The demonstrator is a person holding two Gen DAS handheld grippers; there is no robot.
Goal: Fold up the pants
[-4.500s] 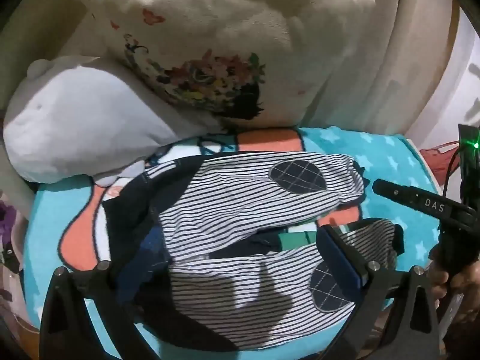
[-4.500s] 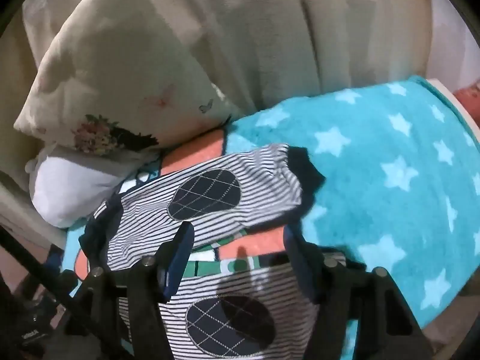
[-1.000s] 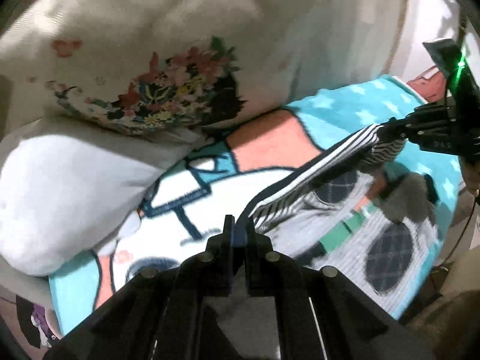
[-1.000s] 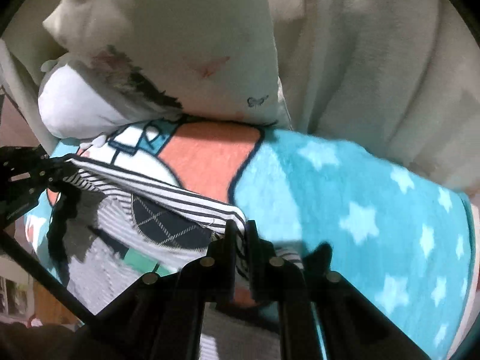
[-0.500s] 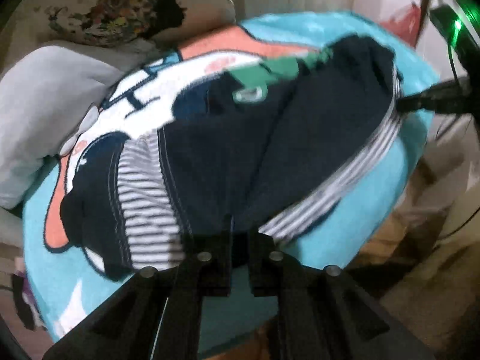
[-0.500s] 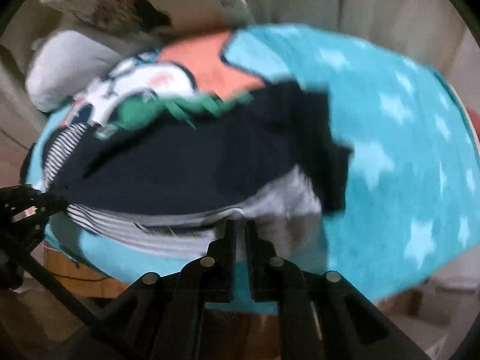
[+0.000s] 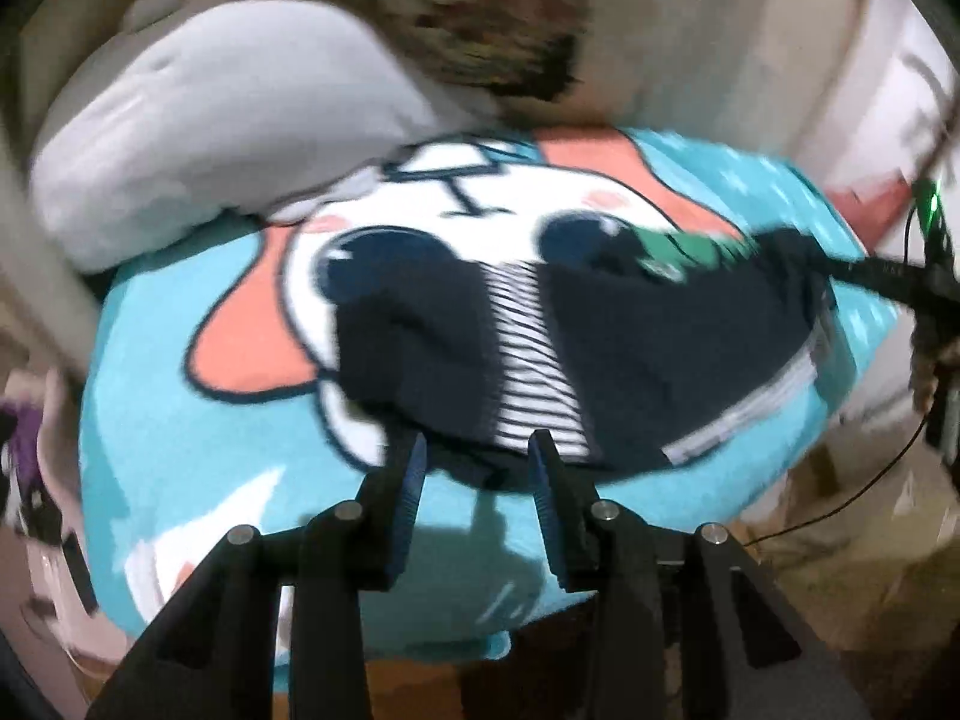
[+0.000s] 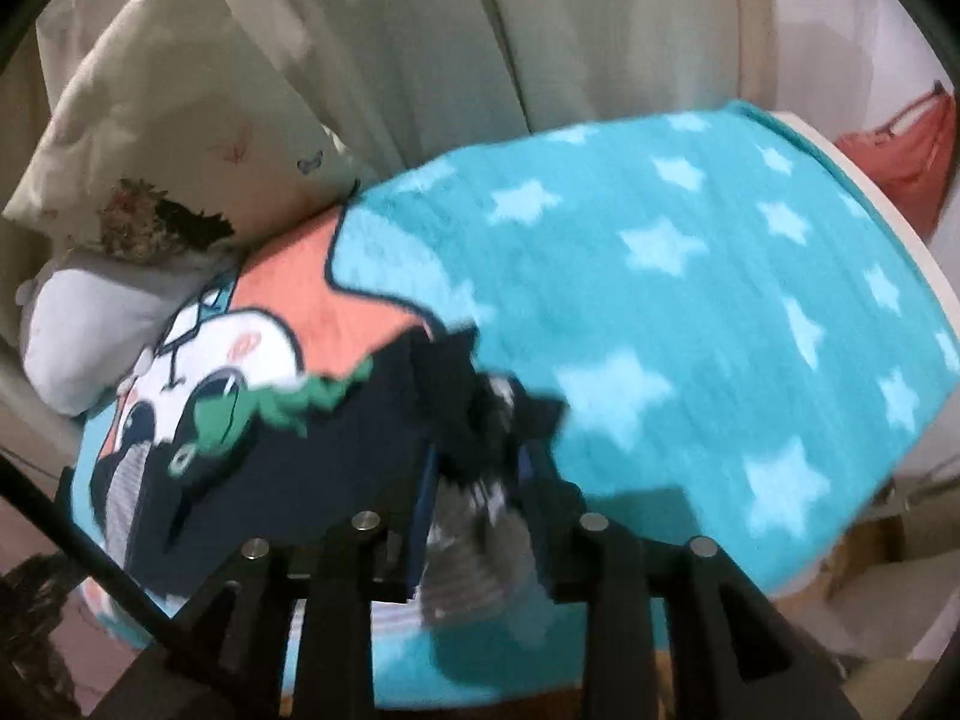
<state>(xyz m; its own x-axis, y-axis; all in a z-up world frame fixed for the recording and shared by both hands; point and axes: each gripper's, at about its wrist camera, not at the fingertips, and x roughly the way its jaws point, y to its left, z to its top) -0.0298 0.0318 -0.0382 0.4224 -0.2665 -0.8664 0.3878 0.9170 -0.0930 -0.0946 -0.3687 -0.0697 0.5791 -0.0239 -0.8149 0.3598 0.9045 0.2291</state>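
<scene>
The pants (image 7: 606, 354) lie folded lengthwise on the teal star blanket (image 7: 180, 420), dark navy side up with a black-and-white striped band and a green patch. They also show in the right wrist view (image 8: 288, 468). My left gripper (image 7: 477, 459) is open, its fingers apart just in front of the pants' near edge. My right gripper (image 8: 474, 480) is open, with the cuff end of the pants lying loosely between its fingers. The right gripper also shows at the far right of the left wrist view (image 7: 870, 276). Both views are motion-blurred.
A floral cream pillow (image 8: 174, 138) and a white pillow (image 7: 210, 138) lean at the back of the blanket (image 8: 690, 300). A pale curtain (image 8: 570, 30) hangs behind. The blanket's front edge drops off near both grippers. A red object (image 8: 912, 150) sits at far right.
Both grippers were shut on the pants' edge and carried it over toward the front, folding the pants. Now both have opened and let go, and the pants rest flat.
</scene>
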